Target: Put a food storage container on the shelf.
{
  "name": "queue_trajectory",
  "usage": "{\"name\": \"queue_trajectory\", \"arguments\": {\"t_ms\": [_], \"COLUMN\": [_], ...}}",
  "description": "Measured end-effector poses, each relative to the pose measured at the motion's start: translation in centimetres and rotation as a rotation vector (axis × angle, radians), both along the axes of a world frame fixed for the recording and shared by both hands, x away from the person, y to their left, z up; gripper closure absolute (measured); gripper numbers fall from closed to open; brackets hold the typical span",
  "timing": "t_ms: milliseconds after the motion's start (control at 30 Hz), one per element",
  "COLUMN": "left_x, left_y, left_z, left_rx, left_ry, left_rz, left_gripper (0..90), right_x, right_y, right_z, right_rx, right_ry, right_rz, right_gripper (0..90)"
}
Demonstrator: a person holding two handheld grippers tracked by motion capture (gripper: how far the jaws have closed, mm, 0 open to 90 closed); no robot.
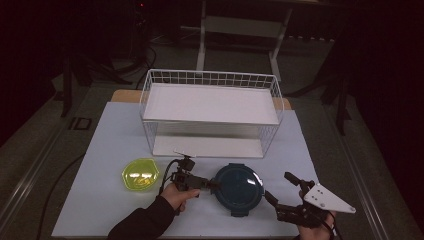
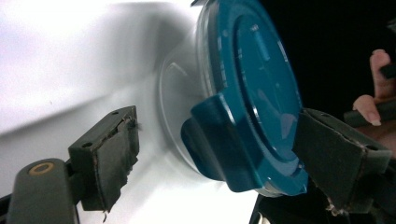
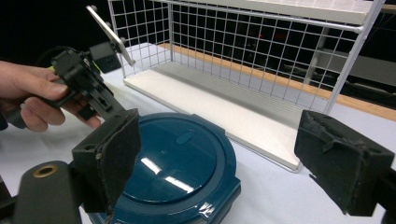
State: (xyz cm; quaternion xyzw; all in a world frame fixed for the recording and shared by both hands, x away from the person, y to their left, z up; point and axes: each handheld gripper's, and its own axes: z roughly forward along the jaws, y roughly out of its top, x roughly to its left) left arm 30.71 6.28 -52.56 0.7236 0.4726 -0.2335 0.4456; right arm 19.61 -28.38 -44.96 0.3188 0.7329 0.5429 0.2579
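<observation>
Dark floor and black drapes ring my white-topped table (image 1: pixel 100 150), pictured from above with a white wire two-tier rack (image 1: pixel 210 112) standing at its far middle. At far left lies a small yellow-green lid (image 1: pixel 140 175), flat on the tabletop and untouched, just beside my left hand (image 1: pixel 175 194). That hand, in a dark sleeve, brings my left gripper (image 1: pixel 212 185) in from the left toward the round teal container lid (image 1: pixel 239 189), which sits on the table in front of the rack, between my two grippers. Seen along the left gripper's own jaws, the lid's (image 2: pixel 252 93) clasp tab (image 2: pixel 219 140) stands between the two black pads, which are spread wide; one pad is clearly apart from the tab, while the other lies close against the lid's rim, and whether it presses there I cannot tell from this angle. At right, my right gripper (image 1: pixel 280 192) rests near the table's front edge with its grey three-cornered plate (image 1: pixel 327 199) on top, jaws spread wide and nothing between them. Its own view looks across the teal lid (image 3: pixel 173 163) toward the rack's lower shelf (image 3: pixel 224 107), with the left gripper (image 3: pixel 100 100) at the lid's far edge.
</observation>
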Motion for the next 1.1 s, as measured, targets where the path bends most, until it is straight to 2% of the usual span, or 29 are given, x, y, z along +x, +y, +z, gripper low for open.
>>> {"name": "queue_trajectory", "arguments": {"t_ms": [33,67,133,167,233,267,400,467,500,667,733,800,833,867,933,1033,1100], "left_x": [0.1,0.1,0.2,0.3,0.4,0.4,0.4,0.4,0.5,0.3,0.3,0.1,-0.1,-0.1,-0.4,-0.6,-0.7], "left_y": [-0.1,-0.1,-0.1,0.0,0.4,0.5,0.4,0.4,0.5,0.4,0.3,0.2,0.1,0.1,0.1,0.1,0.2], "left_z": [-0.1,-0.1,-0.3,-0.4,-0.7,-0.8,-1.5,-1.5,-1.6,-1.4,-1.1,-0.7,-0.6,-0.4,-0.2,-0.1,0.0], "left_rx": [-0.004,-0.008,-0.025,-0.022,-0.052,-0.063,-0.113,-0.113,-0.132,-0.115,-0.109,-0.096,-0.092,-0.091,-0.087,-0.088,-0.090], "left_ry": [0.014,0.026,0.044,0.054,0.094,0.100,0.152,0.152,0.149,0.130,0.108,0.086,0.064,0.060,0.032,0.008,-0.005], "left_rz": [-0.002,-0.004,-0.008,0.001,0.031,0.031,-0.004,-0.004,-0.012,-0.017,-0.028,-0.037,-0.049,-0.052,-0.068,-0.078,-0.084], "left_gripper": [18.6,29.6,32.6,40.0,42.4,44.2,46.4,48.5,48.5,50.8,50.9,51.1,51.2,51.5,52.7,53.3,53.5], "right_x": [0.0,0.0,0.0,0.0,0.0,0.0,0.0,0.0,0.0,0.3,1.0,1.5,1.8,2.1,2.4,2.9,3.2], "right_y": [0.0,0.0,0.1,0.1,0.1,0.2,0.2,0.3,0.3,-0.1,-0.7,-0.9,-0.8,-0.7,-0.6,-0.6,-0.8], "right_z": [0.0,0.0,0.0,0.0,0.0,0.0,0.1,0.1,0.1,0.0,-0.3,-0.7,-0.9,-1.3,-2.1,-2.7,-3.0], "right_rx": [0.002,0.003,0.000,-0.001,-0.001,-0.004,-0.005,-0.004,-0.004,-0.004,0.010,-0.014,-0.021,-0.015,0.000,0.028,0.035], "right_ry": [0.000,0.002,0.001,0.005,0.005,0.001,0.003,0.007,0.007,0.031,0.083,0.161,0.233,0.314,0.360,0.414,0.432], "right_rz": [0.000,0.004,0.005,0.011,0.013,0.013,0.016,0.018,0.018,0.014,0.020,0.041,0.079,0.106,0.123,0.109,0.107], "right_gripper": [14.3,14.4,14.4,14.6,14.6,14.6,14.8,14.8,14.9,13.3,11.5,14.1,14.0,14.0,10.4,10.1,10.3]}}
